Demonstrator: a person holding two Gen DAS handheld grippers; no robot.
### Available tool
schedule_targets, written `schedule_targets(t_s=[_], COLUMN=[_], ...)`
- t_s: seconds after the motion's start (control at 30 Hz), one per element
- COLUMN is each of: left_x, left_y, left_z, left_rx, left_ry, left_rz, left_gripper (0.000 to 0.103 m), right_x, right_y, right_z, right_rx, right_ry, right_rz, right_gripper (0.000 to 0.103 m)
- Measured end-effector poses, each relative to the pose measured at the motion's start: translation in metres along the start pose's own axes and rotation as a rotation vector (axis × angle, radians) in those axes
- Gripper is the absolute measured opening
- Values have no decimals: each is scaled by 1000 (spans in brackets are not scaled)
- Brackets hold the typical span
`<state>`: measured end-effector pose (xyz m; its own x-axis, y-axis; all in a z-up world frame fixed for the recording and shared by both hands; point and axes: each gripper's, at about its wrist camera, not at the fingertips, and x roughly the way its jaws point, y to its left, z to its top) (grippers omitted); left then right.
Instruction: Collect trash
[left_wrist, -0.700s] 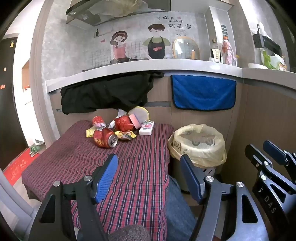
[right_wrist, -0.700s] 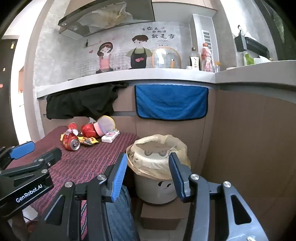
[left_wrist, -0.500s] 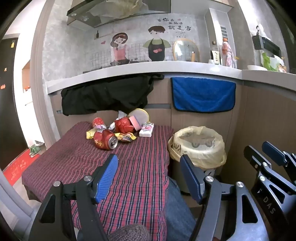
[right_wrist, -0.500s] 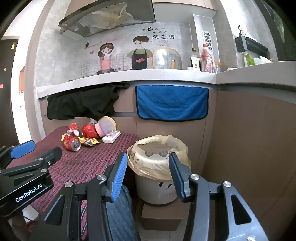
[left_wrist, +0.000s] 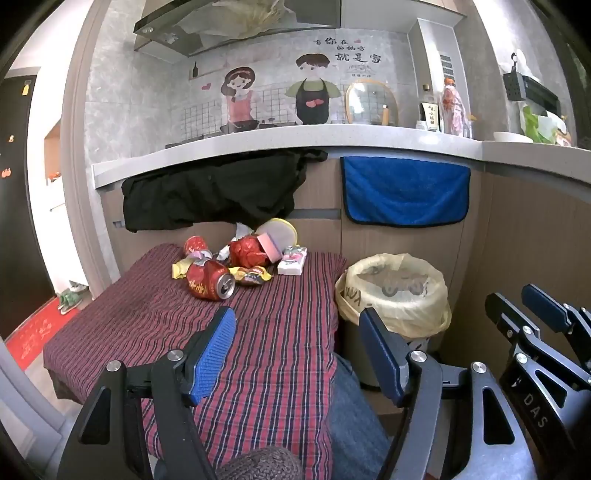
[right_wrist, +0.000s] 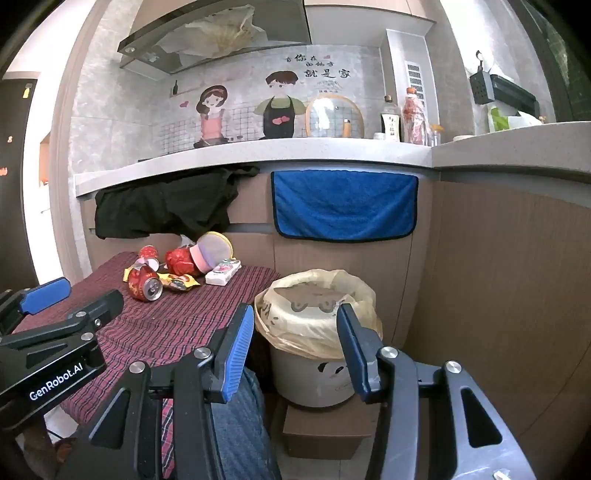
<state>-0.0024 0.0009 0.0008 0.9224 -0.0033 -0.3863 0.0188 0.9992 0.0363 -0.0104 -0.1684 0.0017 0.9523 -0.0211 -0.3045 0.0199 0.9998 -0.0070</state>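
A pile of trash lies at the far end of the striped table (left_wrist: 258, 332): a crushed red can (left_wrist: 209, 282) (right_wrist: 144, 287), a second red can (left_wrist: 195, 245), a red crumpled wrapper (left_wrist: 246, 251), a yellow snack wrapper (left_wrist: 253, 276), a white packet (left_wrist: 292, 260) (right_wrist: 223, 272) and a round yellow-rimmed lid (left_wrist: 280, 232). A bin lined with a yellow bag (left_wrist: 395, 291) (right_wrist: 317, 314) stands right of the table. My left gripper (left_wrist: 299, 350) is open and empty above the table's near half. My right gripper (right_wrist: 295, 350) is open and empty in front of the bin.
A counter runs behind the table, with a black cloth (left_wrist: 214, 192) and a blue towel (left_wrist: 404, 192) hanging from its edge. The bin sits on a brown box (right_wrist: 325, 432). A wooden panel wall (right_wrist: 509, 295) stands to the right. The person's jeans-clad leg (left_wrist: 351, 417) is below.
Both grippers have edged slightly; the scene sits marginally lower in the views. Both stay open and empty.
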Motion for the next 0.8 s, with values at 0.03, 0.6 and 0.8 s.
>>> schedule_targets(t_s=[0.03, 0.6, 0.8], left_x=[0, -5, -10], left_y=[0, -3, -7], left_z=[0, 4, 10], left_rx=[-1, -1, -1], left_ry=[0, 1, 2], left_rz=[0, 0, -2], left_gripper=[70, 70, 70], right_x=[0, 0, 1], right_y=[-1, 2, 1], right_z=[0, 1, 0], right_rx=[0, 1, 1], right_ry=[1, 4, 4], right_rz=[0, 2, 3], right_gripper=[45, 45, 45])
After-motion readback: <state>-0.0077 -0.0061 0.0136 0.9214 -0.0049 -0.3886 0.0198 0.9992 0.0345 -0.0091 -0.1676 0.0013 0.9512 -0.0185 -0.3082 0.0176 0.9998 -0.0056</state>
